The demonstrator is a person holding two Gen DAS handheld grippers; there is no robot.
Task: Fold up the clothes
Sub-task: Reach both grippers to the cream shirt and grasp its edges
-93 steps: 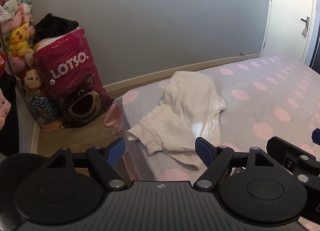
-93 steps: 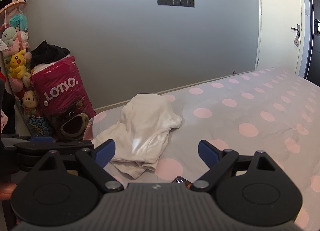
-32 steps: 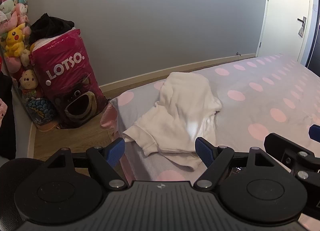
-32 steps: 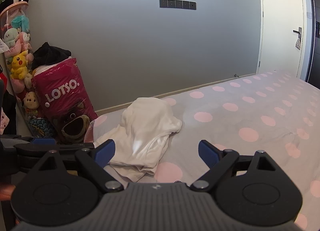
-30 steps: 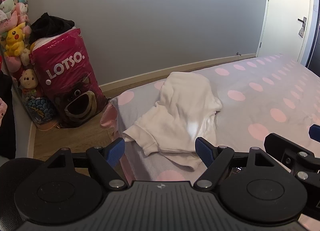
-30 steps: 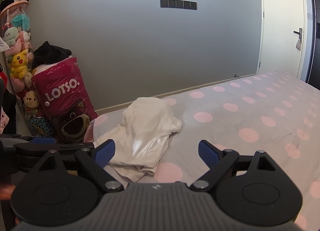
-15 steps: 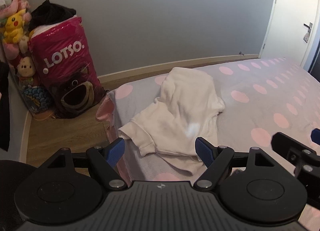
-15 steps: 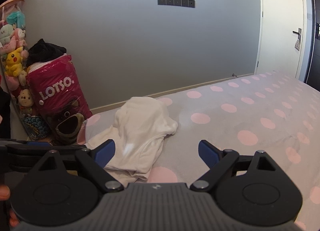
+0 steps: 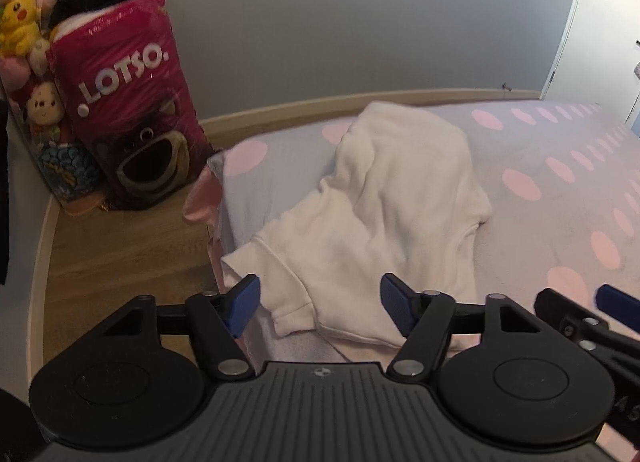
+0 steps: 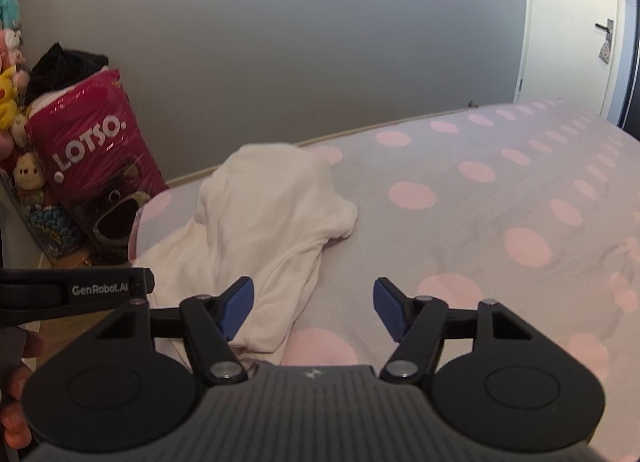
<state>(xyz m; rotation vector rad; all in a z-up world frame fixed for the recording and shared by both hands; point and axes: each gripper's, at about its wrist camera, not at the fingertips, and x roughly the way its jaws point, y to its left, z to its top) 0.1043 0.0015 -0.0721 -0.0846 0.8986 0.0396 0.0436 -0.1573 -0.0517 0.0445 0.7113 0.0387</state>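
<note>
A crumpled white garment (image 9: pixel 384 213) (image 10: pixel 264 229) lies near the corner of a bed covered by a grey sheet with pink dots (image 9: pixel 560 181) (image 10: pixel 460 221). My left gripper (image 9: pixel 320 304) hovers just before the garment's near hem, over its cuff end; its jaws are closing with nothing pressed between them. My right gripper (image 10: pixel 312 308) hangs over the garment's near right edge and the bare sheet; its jaws are closing too, on nothing. The right gripper's tip (image 9: pixel 616 298) shows at the right edge of the left wrist view.
A pink LOTSO bag (image 9: pixel 128 121) (image 10: pixel 96 165) with dark clothes on top stands on the wooden floor (image 9: pixel 120 254) left of the bed. Plush toys (image 9: pixel 20 21) are stacked beside it. A grey wall and a white door (image 10: pixel 576 21) lie behind. A hand (image 10: pixel 16 382) holds the left gripper.
Both grippers have moved forward and down toward the garment, which now looks larger and nearer. Both pairs of jaws stand slightly narrower than before. The garment has not moved.
</note>
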